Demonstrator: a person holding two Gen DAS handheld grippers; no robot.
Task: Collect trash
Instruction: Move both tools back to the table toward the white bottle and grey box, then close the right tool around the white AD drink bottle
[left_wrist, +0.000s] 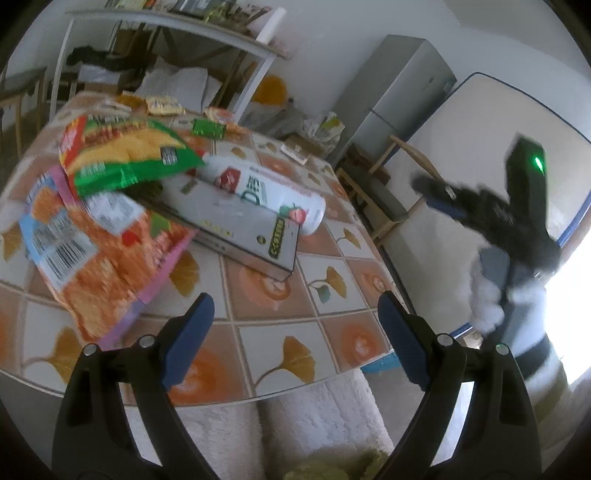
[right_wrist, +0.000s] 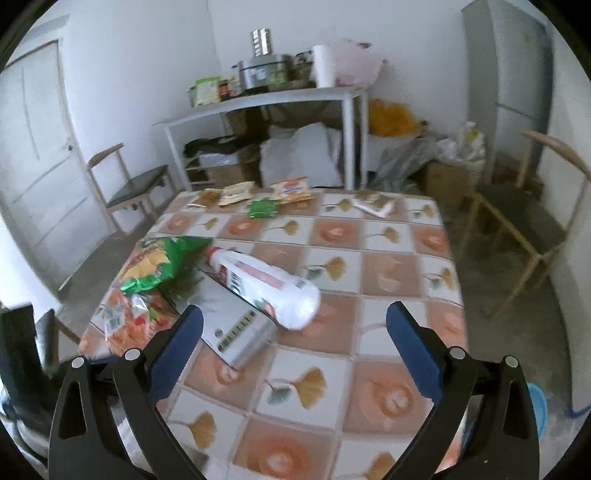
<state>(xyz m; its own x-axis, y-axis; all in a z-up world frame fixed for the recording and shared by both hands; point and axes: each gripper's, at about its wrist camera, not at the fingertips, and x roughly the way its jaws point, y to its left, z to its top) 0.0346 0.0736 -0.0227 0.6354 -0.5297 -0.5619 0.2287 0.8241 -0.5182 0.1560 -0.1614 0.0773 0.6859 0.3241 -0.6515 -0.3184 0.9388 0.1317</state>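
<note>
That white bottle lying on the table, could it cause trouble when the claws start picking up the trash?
Possibly. The bottle lies on its side, partly resting on the flat box, so a nudge might roll it across the table towards the edge. The green bag overlaps the box and the bottle's neck, so pulling one could drag the others. Both claws, left and right, are open and empty.

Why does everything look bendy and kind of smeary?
Both wrist views use a fisheye lens, so straight edges bow. In the left wrist view the other gripper is smeared and the window glares white. In the right wrist view the white bottle is blurred.
</note>
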